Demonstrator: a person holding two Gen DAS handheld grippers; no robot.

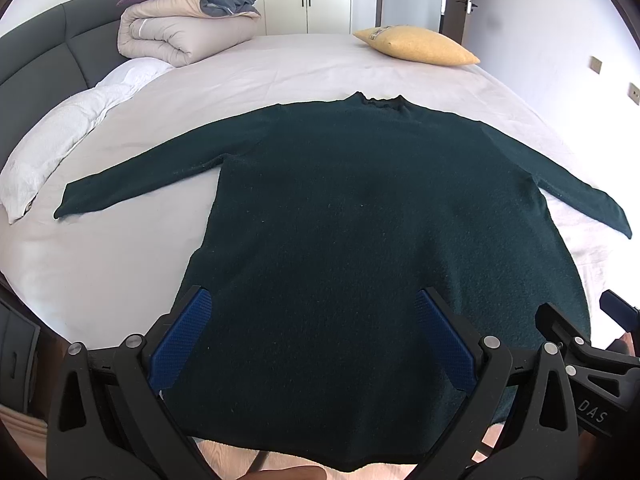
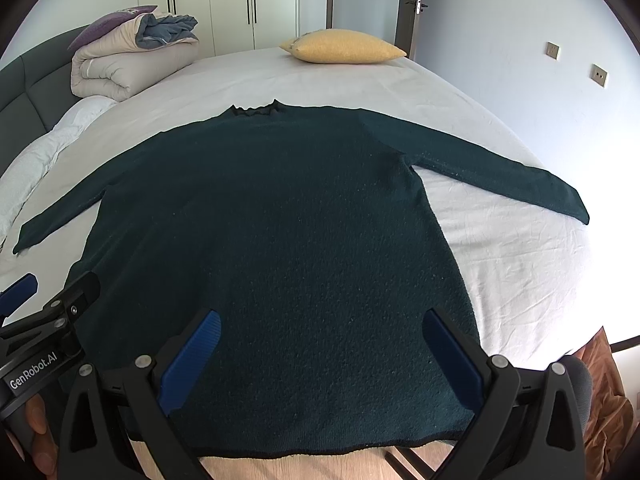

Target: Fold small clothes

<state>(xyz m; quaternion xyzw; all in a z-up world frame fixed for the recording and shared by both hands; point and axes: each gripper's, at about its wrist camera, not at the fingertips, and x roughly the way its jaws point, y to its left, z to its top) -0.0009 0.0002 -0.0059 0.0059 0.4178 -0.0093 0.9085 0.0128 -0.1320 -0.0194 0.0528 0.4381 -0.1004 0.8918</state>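
On a pale bed, a dark green sweater is spread flat, sleeves out, collar at 12 o'clock, hem at 6. Left gripper & right gripper are held over the hem, jaws wide open, nothing gripped. A yellow pillow is seen at 12.

Your left black two-finger gripper with blue ribbed pads hovers over the dark green knitted sweater's hem, jaws spread wide, gripping nothing; your right black, blue-padded gripper sits just beside it over that hem, equally spread.
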